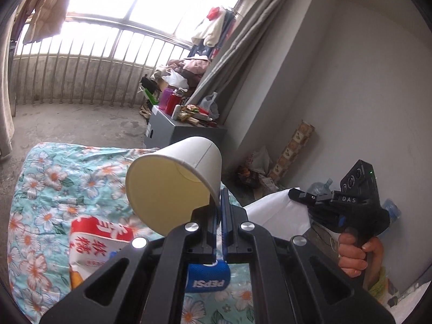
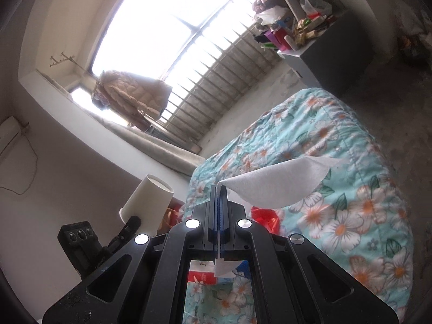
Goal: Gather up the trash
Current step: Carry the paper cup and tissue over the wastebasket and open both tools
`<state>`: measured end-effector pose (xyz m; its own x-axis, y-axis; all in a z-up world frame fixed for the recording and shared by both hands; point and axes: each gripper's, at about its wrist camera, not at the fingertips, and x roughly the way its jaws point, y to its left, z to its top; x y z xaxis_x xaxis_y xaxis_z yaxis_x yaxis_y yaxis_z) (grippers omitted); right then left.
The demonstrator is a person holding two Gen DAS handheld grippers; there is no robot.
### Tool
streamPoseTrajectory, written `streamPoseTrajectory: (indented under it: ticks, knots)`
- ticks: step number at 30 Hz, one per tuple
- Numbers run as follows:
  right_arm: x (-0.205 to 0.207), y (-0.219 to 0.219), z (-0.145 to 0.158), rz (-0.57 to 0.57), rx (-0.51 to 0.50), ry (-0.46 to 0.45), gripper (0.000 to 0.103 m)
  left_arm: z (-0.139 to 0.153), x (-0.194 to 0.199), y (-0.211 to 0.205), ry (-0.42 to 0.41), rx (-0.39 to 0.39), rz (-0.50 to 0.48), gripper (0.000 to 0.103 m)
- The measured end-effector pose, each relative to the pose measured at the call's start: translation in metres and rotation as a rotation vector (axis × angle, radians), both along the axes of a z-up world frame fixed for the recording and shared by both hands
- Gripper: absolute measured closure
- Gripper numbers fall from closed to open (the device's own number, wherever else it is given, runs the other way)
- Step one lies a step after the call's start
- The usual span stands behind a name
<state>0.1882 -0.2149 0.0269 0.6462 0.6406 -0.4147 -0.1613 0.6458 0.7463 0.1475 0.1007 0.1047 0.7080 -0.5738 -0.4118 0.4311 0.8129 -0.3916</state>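
White paper cup [image 1: 172, 183] is pinched by its rim in the left hand-held gripper [image 1: 220, 202]; the right hand-held gripper [image 2: 219, 189] clamps a tissue [image 2: 275, 183]. Carry both steadily clear of the bed [image 2: 351, 162], grips unloosened.

Left wrist view: close behind its fingers, facing the window [image 1: 121, 2] at 11 o'clock, floral quilt [image 1: 54, 183] below. Right wrist view: rolled, window [image 2: 167, 16] at 12 o'clock. Shared: quilt [image 2: 337, 162], window, grey cabinet [image 1: 172, 132] [image 2: 337, 62].
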Motion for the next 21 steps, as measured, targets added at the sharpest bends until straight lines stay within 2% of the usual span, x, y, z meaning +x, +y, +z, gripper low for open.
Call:
streamPoseTrajectory:
  ticks: [9, 21]
  knots:
    - [-0.046, -0.035, -0.012, -0.098, 0.037, 0.018, 0.103, -0.020, -0.019, -0.053, 0.041, 0.015, -0.144, 0.101]
    - [-0.105, -0.104, -0.020, -0.256, 0.117, -0.040, 0.103, -0.006, -0.034, -0.141, -0.004, 0.133, -0.313, 0.101]
